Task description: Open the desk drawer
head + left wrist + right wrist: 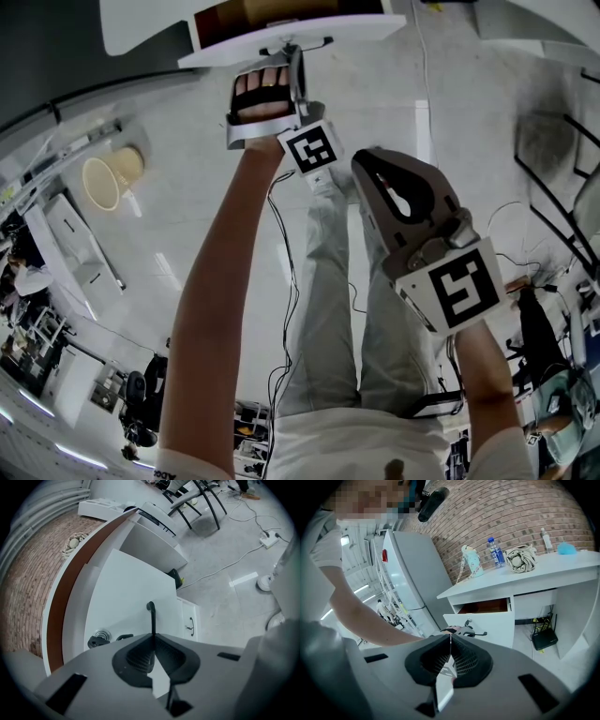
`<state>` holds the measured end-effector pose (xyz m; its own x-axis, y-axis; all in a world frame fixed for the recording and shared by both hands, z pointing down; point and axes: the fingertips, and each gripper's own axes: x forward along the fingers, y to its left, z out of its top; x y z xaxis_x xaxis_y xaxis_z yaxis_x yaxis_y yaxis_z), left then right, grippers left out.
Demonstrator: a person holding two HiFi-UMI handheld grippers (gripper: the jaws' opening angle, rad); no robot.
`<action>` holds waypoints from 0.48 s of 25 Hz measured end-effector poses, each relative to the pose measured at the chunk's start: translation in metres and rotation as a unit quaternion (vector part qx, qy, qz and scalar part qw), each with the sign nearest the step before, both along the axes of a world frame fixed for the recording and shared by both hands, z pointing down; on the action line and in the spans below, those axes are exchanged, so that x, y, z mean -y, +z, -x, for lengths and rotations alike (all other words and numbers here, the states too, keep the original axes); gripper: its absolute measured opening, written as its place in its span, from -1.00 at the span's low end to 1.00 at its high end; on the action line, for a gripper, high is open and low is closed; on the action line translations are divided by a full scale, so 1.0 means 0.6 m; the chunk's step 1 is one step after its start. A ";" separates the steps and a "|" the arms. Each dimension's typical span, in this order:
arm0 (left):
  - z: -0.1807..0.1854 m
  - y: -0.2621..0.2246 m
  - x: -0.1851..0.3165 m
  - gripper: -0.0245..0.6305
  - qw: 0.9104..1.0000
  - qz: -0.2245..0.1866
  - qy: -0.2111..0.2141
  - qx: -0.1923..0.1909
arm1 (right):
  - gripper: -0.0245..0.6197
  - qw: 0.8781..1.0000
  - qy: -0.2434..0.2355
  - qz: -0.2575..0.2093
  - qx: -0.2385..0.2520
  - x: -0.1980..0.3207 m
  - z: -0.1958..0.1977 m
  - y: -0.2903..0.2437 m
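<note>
The white desk (525, 573) has its drawer (485, 606) pulled out, and the brown inside shows (253, 19). My left gripper (153, 637) is shut on the thin black handle (151, 613) of the white drawer front (126, 583). The head view shows this same left gripper (291, 52) at the top, against the drawer front. In the right gripper view the left gripper (461, 631) sits at the handle. My right gripper (361, 161) hangs back from the desk, above the person's legs. Its jaws (450, 639) are shut with nothing between them.
A white fridge (408, 573) stands left of the desk. A bottle (495, 552) and a cloth bundle (520, 557) sit on the desktop, and a router (544, 639) lies under it. Chair legs (197, 498), a power strip (268, 538) and a low cabinet (190, 620) are on the floor.
</note>
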<state>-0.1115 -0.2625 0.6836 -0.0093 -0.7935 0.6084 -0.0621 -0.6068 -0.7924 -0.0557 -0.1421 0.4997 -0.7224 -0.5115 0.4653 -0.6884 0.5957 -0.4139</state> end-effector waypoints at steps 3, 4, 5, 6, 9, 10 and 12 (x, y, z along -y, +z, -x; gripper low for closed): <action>0.001 -0.001 0.002 -0.87 1.000 -0.010 -0.010 -0.011 | -0.84 1.000 -0.004 0.004 -0.003 0.002 0.001 0.005; 0.001 -0.002 0.003 -0.87 1.000 -0.013 -0.014 -0.015 | -0.84 1.000 -0.004 0.005 -0.004 0.002 0.000 0.006; 0.000 -0.003 0.004 -0.87 1.000 -0.014 -0.018 -0.019 | -0.84 1.000 -0.004 0.005 -0.004 0.003 -0.002 0.007; -0.002 -0.004 0.005 -0.87 0.999 -0.017 -0.021 -0.023 | -0.84 1.000 -0.006 0.005 -0.005 0.002 -0.004 0.009; -0.007 -0.009 0.001 -0.83 0.999 -0.028 -0.023 -0.032 | -0.84 1.000 -0.024 0.000 -0.013 -0.006 -0.007 0.014; -0.010 -0.010 -0.003 -0.72 0.999 -0.030 -0.022 -0.035 | -0.84 1.000 -0.026 0.000 -0.014 -0.009 -0.006 0.015; -0.014 -0.012 -0.013 -0.61 0.998 -0.031 -0.022 -0.041 | -0.84 1.000 -0.021 0.002 -0.012 -0.010 -0.005 0.015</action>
<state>-0.1030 -0.2547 0.6762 0.0032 -0.8299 0.5579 -0.1533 -0.5517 -0.8198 -0.0526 -0.1359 0.5086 -0.7311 -0.4798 0.4851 -0.6733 0.6220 -0.3996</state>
